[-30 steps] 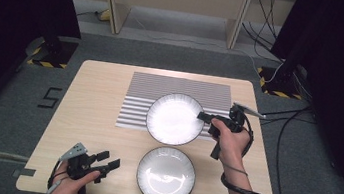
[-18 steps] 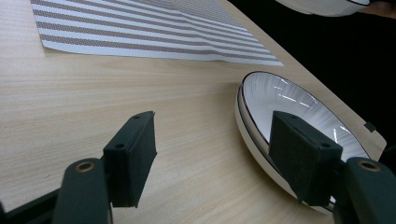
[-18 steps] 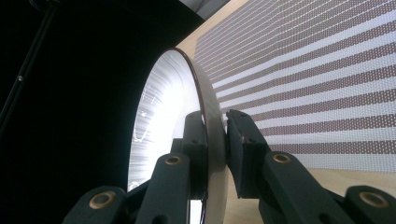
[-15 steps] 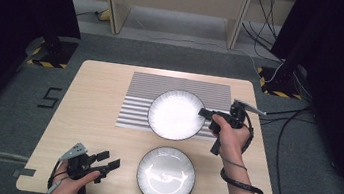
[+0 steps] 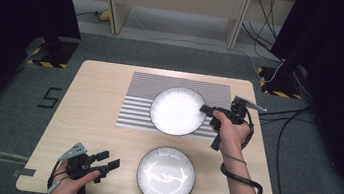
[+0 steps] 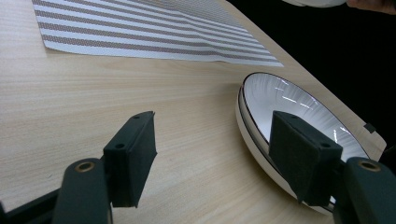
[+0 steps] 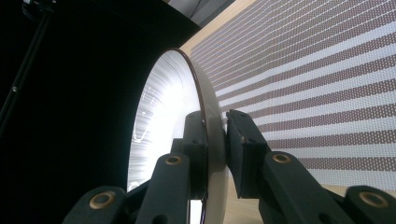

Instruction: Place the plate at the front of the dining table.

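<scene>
Only readable thing I can spot is a black "5" marked on the grey carpeted floor, just off the left side of the light wooden counter. No labels or brands anywhere else.

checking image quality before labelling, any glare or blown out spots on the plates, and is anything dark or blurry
High view: the far plate is blown out white, and the near plate carries bright reflections. Right gripper view: the gripped plate's face glares, the left half is black, and the right gripper looks sharp. Left gripper view: soft streak highlights on the near plate, jaws slightly soft.
</scene>
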Demonstrator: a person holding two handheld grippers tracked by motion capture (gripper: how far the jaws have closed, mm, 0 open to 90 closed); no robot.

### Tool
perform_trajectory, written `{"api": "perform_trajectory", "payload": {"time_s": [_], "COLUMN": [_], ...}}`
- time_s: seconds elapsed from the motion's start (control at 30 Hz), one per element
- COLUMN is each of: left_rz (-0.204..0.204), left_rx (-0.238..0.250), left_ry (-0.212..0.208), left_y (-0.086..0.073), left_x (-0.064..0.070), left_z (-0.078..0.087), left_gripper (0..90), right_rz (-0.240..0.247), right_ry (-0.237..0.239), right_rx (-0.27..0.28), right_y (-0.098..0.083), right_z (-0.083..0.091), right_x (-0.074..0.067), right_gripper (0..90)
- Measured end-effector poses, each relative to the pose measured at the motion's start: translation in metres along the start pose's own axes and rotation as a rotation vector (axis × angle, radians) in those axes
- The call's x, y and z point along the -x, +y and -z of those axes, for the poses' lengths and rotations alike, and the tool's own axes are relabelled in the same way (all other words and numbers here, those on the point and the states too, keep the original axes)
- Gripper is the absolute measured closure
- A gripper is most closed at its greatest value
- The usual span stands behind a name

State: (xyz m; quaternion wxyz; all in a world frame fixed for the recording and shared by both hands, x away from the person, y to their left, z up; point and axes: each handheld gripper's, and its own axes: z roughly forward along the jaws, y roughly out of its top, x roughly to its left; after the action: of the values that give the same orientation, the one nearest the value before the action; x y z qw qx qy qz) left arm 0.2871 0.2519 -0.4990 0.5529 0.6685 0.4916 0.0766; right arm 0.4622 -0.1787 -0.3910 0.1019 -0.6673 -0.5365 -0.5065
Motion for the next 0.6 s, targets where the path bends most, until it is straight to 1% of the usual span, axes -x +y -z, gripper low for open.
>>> {"api": "perform_trajectory", "payload": {"time_s": [0.4,0.6], "left_rz": [0.001,0.0], "left_rx": [0.001,0.001], "left_ry": [-0.001,-0.001], "left_y": [0.0001,0.0002], "left_x": [0.0001,0.0002], "left_z": [0.0004,0.0005], "left_gripper": [31.4,31.4], "right_rz": [-0.011,-0.019], "right_ry": [-0.002,-0.011], "right_rx": [0.016,0.021], "right_y": [0.0066,0.0099], "right_z": [-0.002,-0.0033], "right_x": [0.0004,0.0013], "right_gripper": [78.2,78.1]}}
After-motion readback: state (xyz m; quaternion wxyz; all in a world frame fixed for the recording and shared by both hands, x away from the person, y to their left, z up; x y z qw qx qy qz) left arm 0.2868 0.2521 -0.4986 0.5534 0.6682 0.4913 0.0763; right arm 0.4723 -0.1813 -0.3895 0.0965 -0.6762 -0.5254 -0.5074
